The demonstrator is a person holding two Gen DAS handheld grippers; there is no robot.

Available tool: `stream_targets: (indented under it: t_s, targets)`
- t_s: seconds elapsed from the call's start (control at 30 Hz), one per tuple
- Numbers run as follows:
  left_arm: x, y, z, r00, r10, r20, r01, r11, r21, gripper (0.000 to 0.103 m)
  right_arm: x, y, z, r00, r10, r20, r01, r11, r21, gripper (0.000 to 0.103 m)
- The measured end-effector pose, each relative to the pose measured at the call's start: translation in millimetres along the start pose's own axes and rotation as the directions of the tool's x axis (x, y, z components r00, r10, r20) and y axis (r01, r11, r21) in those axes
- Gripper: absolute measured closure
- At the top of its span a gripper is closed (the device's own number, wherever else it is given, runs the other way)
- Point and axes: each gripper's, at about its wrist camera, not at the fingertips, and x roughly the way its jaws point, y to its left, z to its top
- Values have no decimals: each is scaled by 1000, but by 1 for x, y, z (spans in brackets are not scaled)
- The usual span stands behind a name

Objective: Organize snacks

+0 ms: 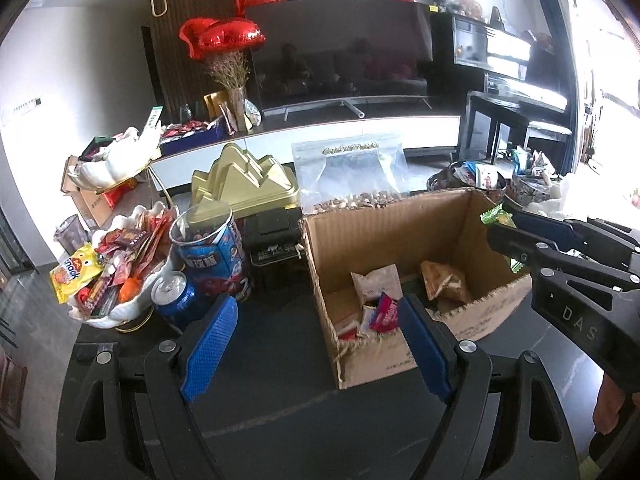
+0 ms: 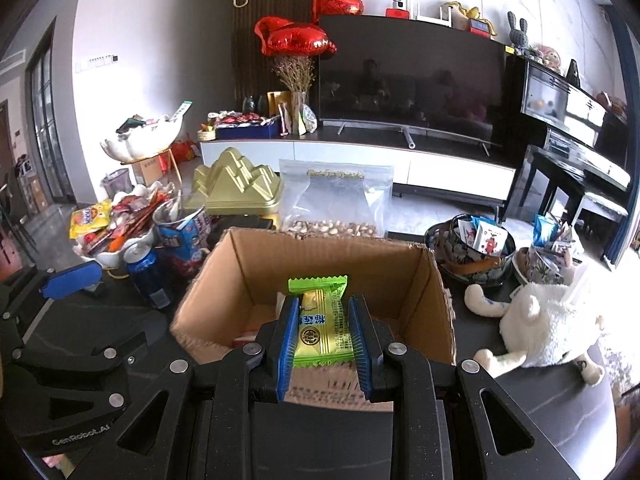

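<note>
The cardboard box (image 2: pixel 424 280) sits open on the dark table (image 1: pixel 280 360), and it's got a few packets in the bottom; a white one (image 1: pixel 378 282), a tan crinkly one (image 1: pixel 444 282), a pink one (image 1: pixel 385 312). The right gripper (image 2: pixel 325 334) is clamped on a green and yellow snack packet (image 2: pixel 320 320), held right over the near edge of the box; from the left wrist view you only see a green corner of it poking out past the box's right wall. The left gripper (image 1: pixel 320 346) has its fingers wide apart, nothing between them, sitting just in front of the box's left corner.

Left of the box there's a white shell-shaped bowl (image 1: pixel 132 308) heaped with red wrappers and a yellow snack bag (image 1: pixel 74 276); a blue can (image 1: pixel 174 298) and a blue tub (image 1: pixel 212 248) stand beside it. Behind the box: a gold mountain-shaped tin (image 2: pixel 236 188) and a clear zip bag of nuts (image 2: pixel 334 200). On the right, a patterned round tin (image 2: pixel 452 252) full of sachets, plus a white plush toy (image 2: pixel 548 328) lying near the box.
</note>
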Motion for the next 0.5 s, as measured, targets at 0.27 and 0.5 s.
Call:
stream_targets:
  t_s: [0.27,0.5]
  targets:
    - [22,1,12,1000,14,-1,-14,1000,-8,21,34,-12,7,999,-22,-29,22,1000,8,73]
    - [22,0,9,1000,23,9,-22,1000,-6,20,38,-13,-2,997,-9,-79,11,1000,17,50]
